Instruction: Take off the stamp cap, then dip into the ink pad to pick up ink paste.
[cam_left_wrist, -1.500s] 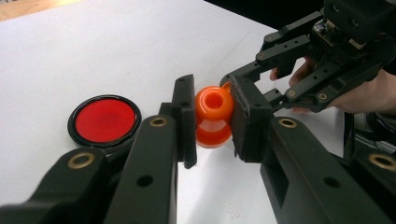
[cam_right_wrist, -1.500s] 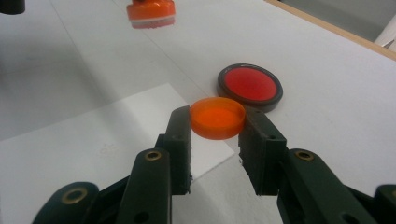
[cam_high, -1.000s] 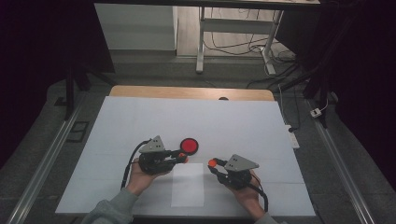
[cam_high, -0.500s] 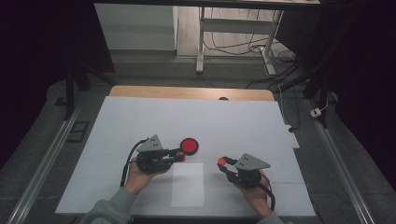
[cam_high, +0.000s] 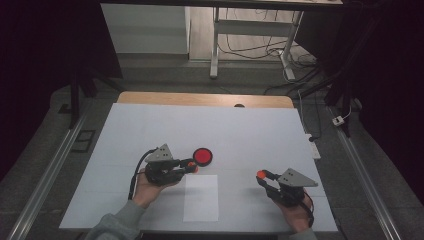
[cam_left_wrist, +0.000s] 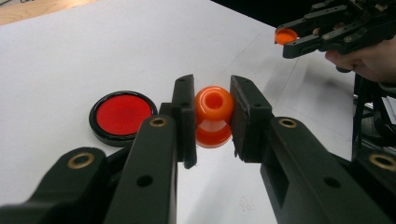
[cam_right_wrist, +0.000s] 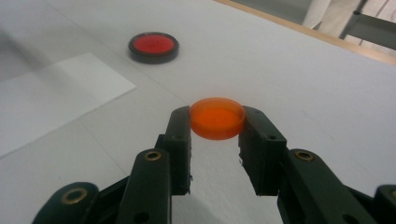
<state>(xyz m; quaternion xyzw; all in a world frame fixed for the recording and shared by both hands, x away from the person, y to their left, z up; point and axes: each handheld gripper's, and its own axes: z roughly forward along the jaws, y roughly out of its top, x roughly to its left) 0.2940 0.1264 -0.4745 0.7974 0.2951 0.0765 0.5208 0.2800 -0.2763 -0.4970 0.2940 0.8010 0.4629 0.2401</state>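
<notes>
Near the tabletop's front edge, the left gripper (cam_left_wrist: 212, 116) is pinching an orange spool (cam_left_wrist: 213, 115), steadying it. Toward the front right corner, the right gripper (cam_right_wrist: 215, 126) is gripping an orange cap (cam_right_wrist: 217, 117) by its rim, apparently keeping it apart.

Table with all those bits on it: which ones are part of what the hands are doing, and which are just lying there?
In use:
- orange bottle, clamped in the left gripper
- orange cap, clamped in the right gripper

Lying about:
- red disc in a black rim, on the table beside the left gripper
- white sheet, flat between the two hands
</notes>
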